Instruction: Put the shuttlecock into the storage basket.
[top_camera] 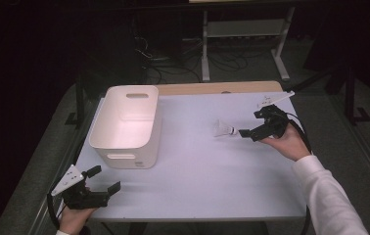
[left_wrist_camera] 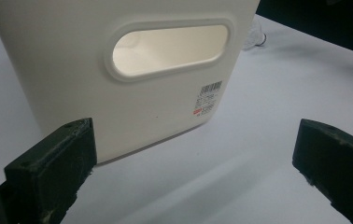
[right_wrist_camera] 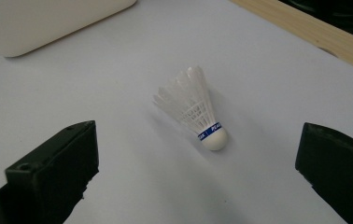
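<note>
So the shuttlecock [right_wrist_camera: 194, 113] is lying on its side toward the far right part of the table [top_camera: 197, 166], cork end pointing at the right gripper [top_camera: 247, 132]. That gripper's jaws are spread wide with nothing in them, just short of the cork. Looks like the approach before a grab (my guess: it ends up in the white bin [top_camera: 126, 128] at the far left corner). Next it needs to ease in and close on the cork. The left gripper [top_camera: 105, 179] sits released at the near left corner, facing the bin.

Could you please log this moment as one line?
left gripper: open, near bin | right gripper: open, facing shuttlecock | shuttlecock: lying on table
</note>
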The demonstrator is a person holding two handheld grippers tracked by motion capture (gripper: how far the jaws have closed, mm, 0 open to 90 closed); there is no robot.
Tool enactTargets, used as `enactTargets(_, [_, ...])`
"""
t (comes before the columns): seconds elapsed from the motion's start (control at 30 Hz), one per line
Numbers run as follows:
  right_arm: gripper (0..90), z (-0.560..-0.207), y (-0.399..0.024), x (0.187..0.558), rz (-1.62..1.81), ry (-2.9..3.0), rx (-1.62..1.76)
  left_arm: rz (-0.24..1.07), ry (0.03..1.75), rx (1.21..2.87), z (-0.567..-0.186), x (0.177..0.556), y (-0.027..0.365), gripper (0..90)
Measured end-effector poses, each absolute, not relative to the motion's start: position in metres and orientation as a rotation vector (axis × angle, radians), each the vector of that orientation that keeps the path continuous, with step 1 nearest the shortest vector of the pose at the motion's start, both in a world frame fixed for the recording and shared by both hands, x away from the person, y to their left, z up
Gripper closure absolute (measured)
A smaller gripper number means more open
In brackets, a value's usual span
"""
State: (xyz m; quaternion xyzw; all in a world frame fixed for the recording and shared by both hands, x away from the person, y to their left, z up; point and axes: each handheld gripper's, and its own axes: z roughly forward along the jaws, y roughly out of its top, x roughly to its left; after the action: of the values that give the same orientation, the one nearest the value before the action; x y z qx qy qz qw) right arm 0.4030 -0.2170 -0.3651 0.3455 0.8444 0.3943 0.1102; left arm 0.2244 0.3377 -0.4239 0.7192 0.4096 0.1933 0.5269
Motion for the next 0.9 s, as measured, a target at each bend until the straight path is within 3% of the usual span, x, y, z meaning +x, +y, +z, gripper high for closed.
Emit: enactTargets(0.9, [0.0, -0.361, -0.210, 0.433, 1.138, 2.567, 0.941, 0.454, 0.979, 1.730, -0.424, 0.225, 0.338, 0.0])
